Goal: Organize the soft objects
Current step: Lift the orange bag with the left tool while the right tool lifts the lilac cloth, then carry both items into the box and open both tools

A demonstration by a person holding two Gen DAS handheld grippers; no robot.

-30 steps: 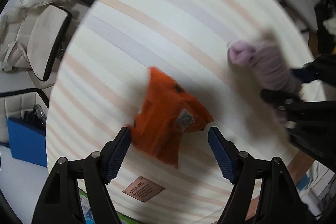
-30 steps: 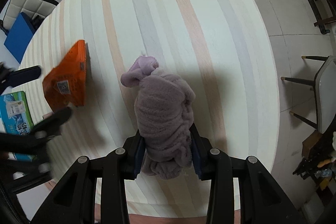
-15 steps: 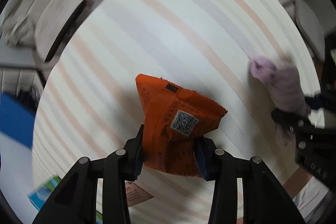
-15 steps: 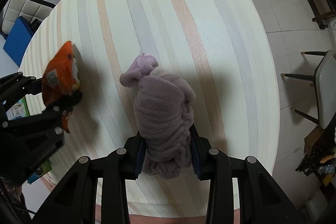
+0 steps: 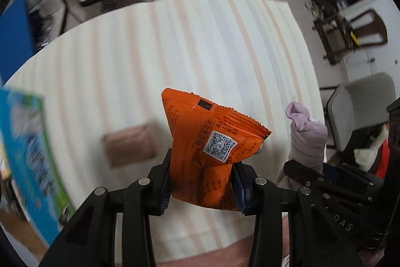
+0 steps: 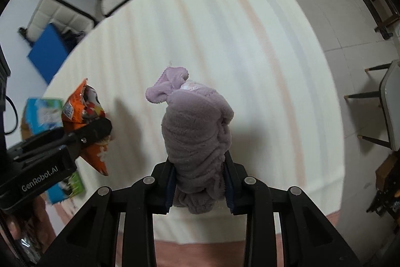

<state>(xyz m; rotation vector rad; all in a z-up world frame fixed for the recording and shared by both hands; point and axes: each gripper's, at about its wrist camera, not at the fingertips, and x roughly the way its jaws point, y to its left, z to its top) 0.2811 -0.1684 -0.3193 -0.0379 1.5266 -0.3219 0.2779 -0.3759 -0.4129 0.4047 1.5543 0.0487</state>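
Note:
My left gripper [image 5: 203, 185] is shut on an orange snack packet [image 5: 210, 142] with a QR label and holds it above the striped table [image 5: 150, 54]. My right gripper [image 6: 199, 188] is shut on a rolled purple fluffy cloth [image 6: 195, 131] and holds it above the table. In the left wrist view the purple cloth [image 5: 306, 139] shows at the right, held beside the packet. In the right wrist view the packet [image 6: 83, 111] shows at the left in the other gripper.
A blue and green box [image 5: 27, 154] lies at the table's left edge, also in the right wrist view [image 6: 42, 114]. A small brown label [image 5: 130, 145] lies on the table. Chairs [image 6: 390, 104] and clutter stand around the table.
My left gripper closed on the orange packet and lifted it off the table. My right gripper raised the purple cloth. Both views have tilted up towards the room.

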